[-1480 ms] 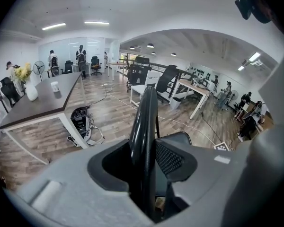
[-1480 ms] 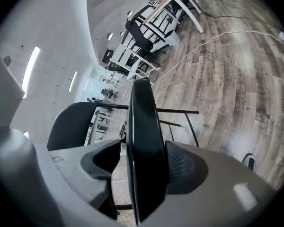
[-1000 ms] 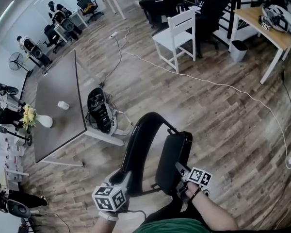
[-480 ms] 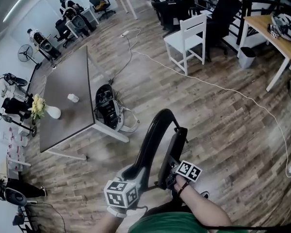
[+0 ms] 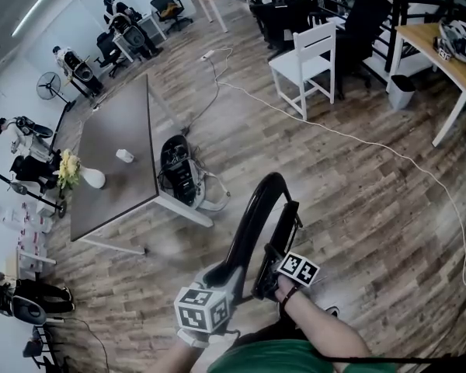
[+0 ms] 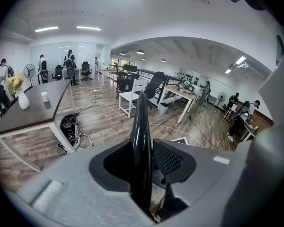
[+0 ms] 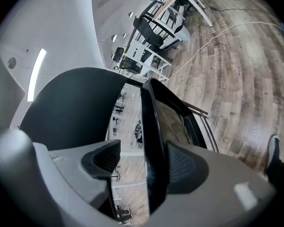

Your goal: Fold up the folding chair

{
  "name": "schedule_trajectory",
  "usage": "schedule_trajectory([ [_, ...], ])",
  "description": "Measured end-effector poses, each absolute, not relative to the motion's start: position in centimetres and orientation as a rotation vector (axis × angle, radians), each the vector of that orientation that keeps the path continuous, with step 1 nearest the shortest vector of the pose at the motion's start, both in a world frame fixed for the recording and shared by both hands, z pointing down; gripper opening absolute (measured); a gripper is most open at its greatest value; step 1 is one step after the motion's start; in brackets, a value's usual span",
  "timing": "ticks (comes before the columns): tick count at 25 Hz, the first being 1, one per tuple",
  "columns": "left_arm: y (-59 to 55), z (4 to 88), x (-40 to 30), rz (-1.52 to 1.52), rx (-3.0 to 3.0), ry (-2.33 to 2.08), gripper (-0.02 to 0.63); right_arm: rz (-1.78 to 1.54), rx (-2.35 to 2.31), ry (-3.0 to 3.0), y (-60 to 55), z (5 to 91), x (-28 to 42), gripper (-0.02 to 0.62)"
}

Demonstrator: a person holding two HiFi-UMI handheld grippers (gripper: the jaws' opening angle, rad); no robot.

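The black folding chair [image 5: 258,212] stands upright on the wood floor just in front of me, its seat [image 5: 279,235] swung up close against the curved back. My left gripper [image 5: 221,277] is shut on the glossy back's edge [image 6: 141,136], which runs between its jaws. My right gripper [image 5: 269,274] is open around the seat's edge [image 7: 151,141]. The seat lies against one pad [image 7: 184,167], and a gap shows on the other side. The chair's legs are hidden below my arms.
A grey table [image 5: 113,185] stands to the left with a white vase [image 5: 92,179] and a cup [image 5: 124,155]. A black bag [image 5: 179,169] lies by its leg. A white chair [image 5: 311,57], a long white cable [image 5: 373,150], a wooden desk [image 5: 443,57] and a bin [image 5: 402,92] are farther off.
The seat has swung up toward the back, so the chair looks narrower and edge-on. Both grippers rose a little with it.
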State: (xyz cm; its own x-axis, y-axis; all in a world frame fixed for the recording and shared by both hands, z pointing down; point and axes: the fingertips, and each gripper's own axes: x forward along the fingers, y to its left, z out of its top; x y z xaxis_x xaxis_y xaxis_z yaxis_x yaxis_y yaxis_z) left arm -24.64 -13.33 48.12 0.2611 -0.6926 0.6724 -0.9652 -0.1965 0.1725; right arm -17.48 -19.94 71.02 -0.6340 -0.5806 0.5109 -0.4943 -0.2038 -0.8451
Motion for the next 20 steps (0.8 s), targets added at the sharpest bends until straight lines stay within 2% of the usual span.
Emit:
schedule_trajectory([
  [8, -13.3, 48.4, -25.2, 0.596, 1.973, -1.525, 0.141, -1.982, -1.078, 2.145, -19.1, 70.9, -17.8, 0.296],
  [14, -13.3, 48.7, -24.5, 0.594, 1.989, -1.544, 0.140, -1.933, -1.129, 2.153, -18.6, 70.4, -13.9, 0.288],
  [16, -13.4, 48.7, -24.5, 0.591, 1.987, -1.557, 0.140, -1.911, -1.139, 2.145, -18.4, 69.5, -12.2, 0.248],
  [19, -13.5, 48.6, -24.9, 0.586, 1.981, -1.586, 0.140, -1.843, -1.132, 2.170, -18.0, 67.0, -9.9, 0.152],
  [20, -13.4, 48.6, -25.2, 0.588, 1.979, -1.598, 0.140, -1.811, -1.131, 2.190, -17.9, 66.1, -9.2, 0.144],
])
